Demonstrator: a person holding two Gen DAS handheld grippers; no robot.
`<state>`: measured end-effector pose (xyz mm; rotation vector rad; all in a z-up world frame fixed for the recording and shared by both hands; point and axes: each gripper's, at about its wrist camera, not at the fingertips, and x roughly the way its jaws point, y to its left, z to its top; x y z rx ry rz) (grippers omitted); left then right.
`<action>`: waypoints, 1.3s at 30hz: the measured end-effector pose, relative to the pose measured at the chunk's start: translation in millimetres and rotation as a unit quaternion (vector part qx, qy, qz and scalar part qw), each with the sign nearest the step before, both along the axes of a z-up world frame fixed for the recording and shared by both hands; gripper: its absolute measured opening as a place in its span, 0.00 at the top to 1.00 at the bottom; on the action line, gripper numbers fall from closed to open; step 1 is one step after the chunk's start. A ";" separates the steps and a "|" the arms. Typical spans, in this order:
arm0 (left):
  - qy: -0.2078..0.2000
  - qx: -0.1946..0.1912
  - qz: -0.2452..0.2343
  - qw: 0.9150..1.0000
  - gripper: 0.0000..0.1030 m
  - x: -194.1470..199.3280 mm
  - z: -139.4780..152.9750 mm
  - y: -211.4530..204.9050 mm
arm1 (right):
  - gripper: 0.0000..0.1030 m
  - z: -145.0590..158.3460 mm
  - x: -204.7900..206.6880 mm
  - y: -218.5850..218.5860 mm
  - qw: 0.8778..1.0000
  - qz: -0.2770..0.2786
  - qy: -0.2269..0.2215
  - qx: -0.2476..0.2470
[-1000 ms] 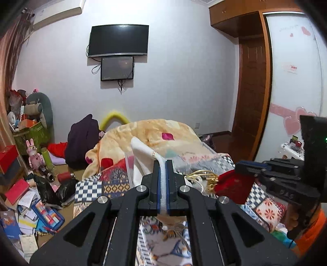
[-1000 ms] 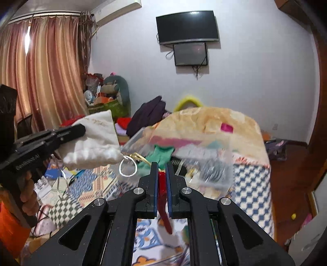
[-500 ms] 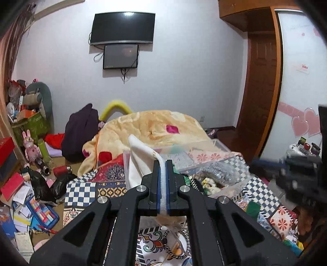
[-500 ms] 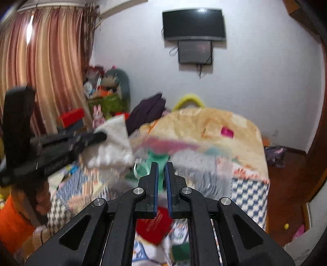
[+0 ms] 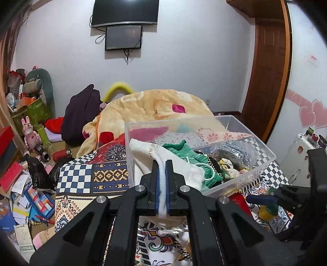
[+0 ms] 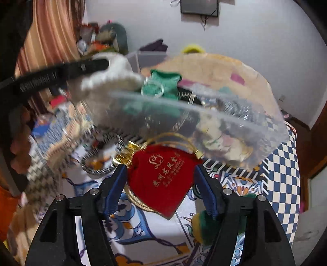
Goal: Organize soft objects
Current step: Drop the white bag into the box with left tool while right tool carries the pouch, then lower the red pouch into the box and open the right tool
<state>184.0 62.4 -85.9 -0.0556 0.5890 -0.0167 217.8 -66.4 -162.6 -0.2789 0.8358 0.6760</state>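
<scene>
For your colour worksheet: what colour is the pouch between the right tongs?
Red pouch with gold lettering; right wrist view.

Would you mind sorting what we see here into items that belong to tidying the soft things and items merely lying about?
Job in hand:
- white cloth pouch, clamped in the left tongs
- red velvet pouch, between the open right tongs
- clear plastic bin
- green knit piece

Lying about:
- wall television
- pink rabbit toy
- purple garment

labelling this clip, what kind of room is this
Most likely a lived-in, cluttered bedroom: a bed under a patchwork cover with a heaped blanket, a wall-mounted TV, and stuffed toys among floor clutter.
</scene>
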 end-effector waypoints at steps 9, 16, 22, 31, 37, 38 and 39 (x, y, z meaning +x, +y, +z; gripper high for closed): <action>0.009 0.002 -0.003 1.000 0.97 6.8 -7.6 -0.6 | 0.46 -6.5 1.2 3.7 1.000 -0.001 -0.014 -0.013; 0.025 -0.020 0.002 0.999 0.81 6.1 -7.4 8.3 | 0.90 -6.2 -14.1 -2.3 1.000 0.027 -0.015 -0.006; 0.026 -0.053 -0.005 0.998 0.68 -2.7 -3.8 19.9 | 0.91 8.5 -34.5 -19.1 0.999 0.033 -0.035 0.021; 0.006 -0.048 0.003 0.999 0.47 -18.4 4.9 20.8 | 0.91 63.0 -40.4 -41.7 0.993 0.012 -0.092 0.069; -0.011 -0.043 0.011 0.999 0.38 -31.1 13.3 21.4 | 0.91 76.1 -11.6 -33.7 0.991 -0.026 -0.109 0.074; -0.013 -0.042 0.012 0.999 0.36 -33.3 14.4 21.8 | 0.91 76.8 -7.8 -32.3 0.991 -0.031 -0.111 0.074; -0.016 -0.042 0.013 0.999 0.35 -35.5 15.2 22.2 | 0.91 77.8 -3.0 -31.3 0.990 -0.036 -0.111 0.075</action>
